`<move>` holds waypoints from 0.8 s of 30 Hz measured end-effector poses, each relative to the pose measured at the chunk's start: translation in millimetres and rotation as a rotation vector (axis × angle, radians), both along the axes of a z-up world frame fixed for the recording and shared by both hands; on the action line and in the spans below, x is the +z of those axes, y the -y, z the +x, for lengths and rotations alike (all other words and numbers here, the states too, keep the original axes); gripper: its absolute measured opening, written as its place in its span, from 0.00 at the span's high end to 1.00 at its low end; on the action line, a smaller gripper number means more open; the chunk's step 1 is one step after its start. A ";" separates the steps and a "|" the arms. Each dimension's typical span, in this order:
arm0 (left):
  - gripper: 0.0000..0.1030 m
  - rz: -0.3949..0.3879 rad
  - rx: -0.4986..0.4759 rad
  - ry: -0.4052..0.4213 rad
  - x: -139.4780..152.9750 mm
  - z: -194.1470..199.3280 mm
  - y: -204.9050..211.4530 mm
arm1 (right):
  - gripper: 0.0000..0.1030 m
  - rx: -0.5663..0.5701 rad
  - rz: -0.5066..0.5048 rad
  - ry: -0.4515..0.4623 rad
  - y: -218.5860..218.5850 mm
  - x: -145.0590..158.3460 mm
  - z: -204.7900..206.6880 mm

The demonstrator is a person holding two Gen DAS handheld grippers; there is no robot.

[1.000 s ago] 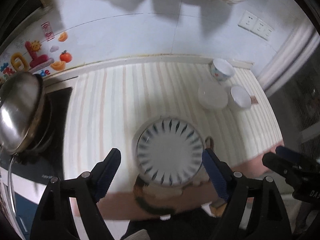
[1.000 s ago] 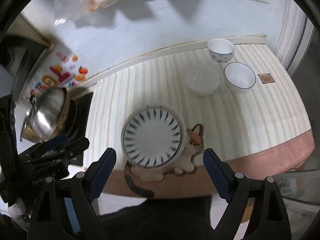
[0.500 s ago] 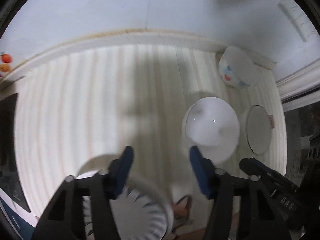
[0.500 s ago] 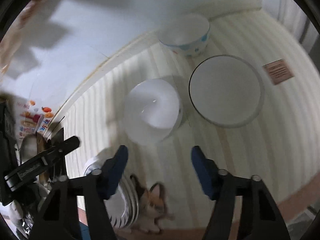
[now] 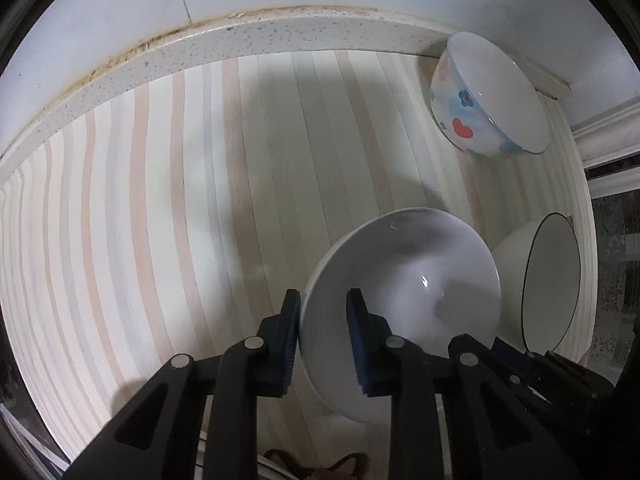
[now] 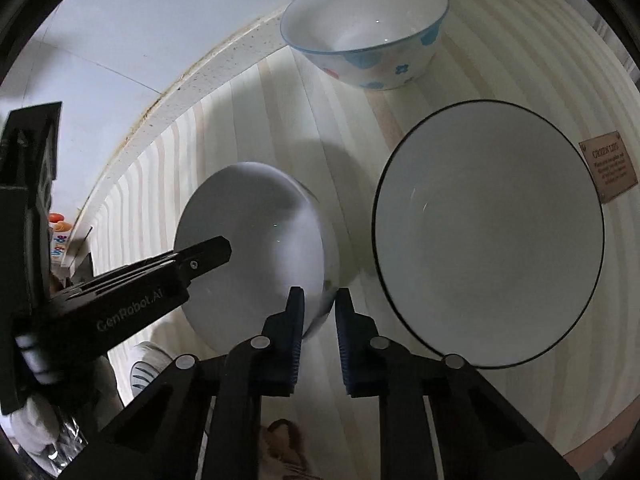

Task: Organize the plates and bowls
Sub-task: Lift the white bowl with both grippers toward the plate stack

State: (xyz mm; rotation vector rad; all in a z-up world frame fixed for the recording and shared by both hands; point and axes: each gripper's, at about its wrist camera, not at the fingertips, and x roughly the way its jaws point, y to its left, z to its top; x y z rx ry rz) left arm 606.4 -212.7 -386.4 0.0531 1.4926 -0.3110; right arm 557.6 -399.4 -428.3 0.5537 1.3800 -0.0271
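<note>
Both tongs have just squeezed in on the plain white bowl [image 5: 400, 280]: left tongs [image 5: 323, 334] clamp its left rim, right tongs [image 6: 319, 330] its right rim; black-rimmed bowl [image 6: 488, 236] sits just right.

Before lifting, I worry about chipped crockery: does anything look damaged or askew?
No chips or spills show. The plain white bowl sits tilted, both grippers pinching opposite sides of its rim.
</note>
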 end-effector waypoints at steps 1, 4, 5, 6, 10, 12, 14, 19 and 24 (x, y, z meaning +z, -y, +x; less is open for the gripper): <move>0.80 0.000 0.000 0.004 1.3 -3.8 0.3 | 0.83 0.005 -0.006 0.002 -0.6 0.4 0.2; 0.80 -0.001 -0.007 0.015 10.3 -15.1 -2.1 | 0.83 0.023 -0.020 0.013 -2.7 5.4 -3.8; 0.80 -0.002 -0.012 0.018 14.6 -22.6 -2.3 | 0.83 0.029 -0.022 0.022 -3.0 9.0 -6.2; 0.80 -0.009 -0.016 0.023 19.3 -30.9 -2.6 | 0.83 0.033 -0.026 0.027 -3.3 12.5 -8.8; 0.80 -0.031 -0.030 0.012 29.8 -60.2 -2.1 | 0.83 0.069 -0.034 0.047 -3.2 30.5 -33.5; 0.80 -0.039 -0.046 0.007 33.4 -82.6 -0.6 | 0.83 0.080 -0.028 0.043 -3.4 35.8 -47.4; 0.79 -0.049 -0.055 0.002 34.7 -100.0 1.2 | 0.83 0.088 -0.027 0.040 -3.2 41.0 -63.1; 0.80 -0.056 -0.081 -0.045 28.4 -127.6 2.3 | 0.84 0.090 -0.031 0.035 5.6 49.4 -104.1; 0.79 -0.030 -0.114 -0.069 11.9 -146.8 11.9 | 0.84 0.081 -0.034 0.008 13.7 37.8 -133.2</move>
